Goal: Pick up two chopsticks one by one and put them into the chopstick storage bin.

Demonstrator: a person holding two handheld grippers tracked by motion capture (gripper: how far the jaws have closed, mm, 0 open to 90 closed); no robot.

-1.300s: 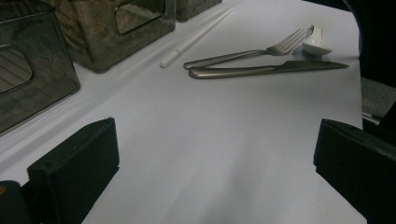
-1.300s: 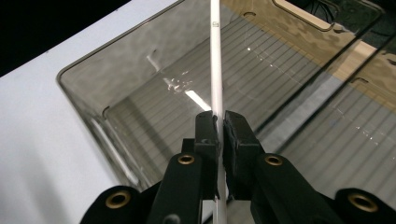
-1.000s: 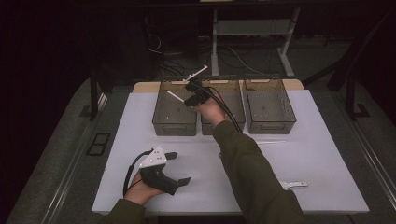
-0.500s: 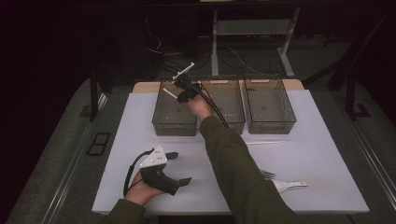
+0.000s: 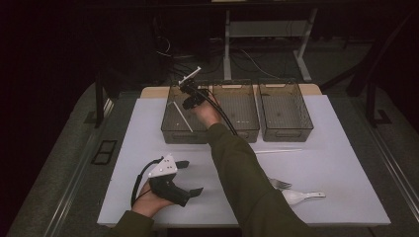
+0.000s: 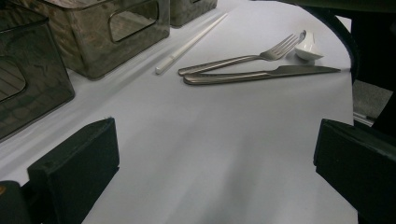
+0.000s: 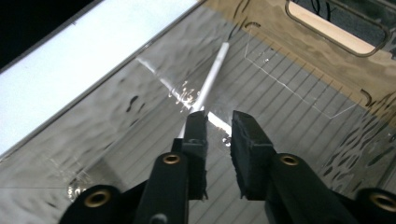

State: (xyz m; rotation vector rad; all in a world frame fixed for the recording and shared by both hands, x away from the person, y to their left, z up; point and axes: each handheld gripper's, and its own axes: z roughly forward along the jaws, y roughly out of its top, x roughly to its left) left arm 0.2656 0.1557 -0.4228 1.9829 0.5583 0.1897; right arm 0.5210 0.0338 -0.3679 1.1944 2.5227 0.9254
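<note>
A white chopstick lies slanted inside the left clear bin. My right gripper hovers just above that bin, pointing down into it. In the right gripper view its jaws have just been opening; they stand slightly apart with nothing between them, and the chopstick rests on the bin floor just beyond the left jaw. My left gripper rests on the white table near the front left, open wide and holding nothing.
Middle bin and right bin stand beside the left one. On the table lie a second chopstick, a fork, a knife and a white spoon, to the right of my right forearm.
The right hand moved left over the left bin. Its jaws parted and the chopstick they held now lies in that bin. The left hand stayed put.
</note>
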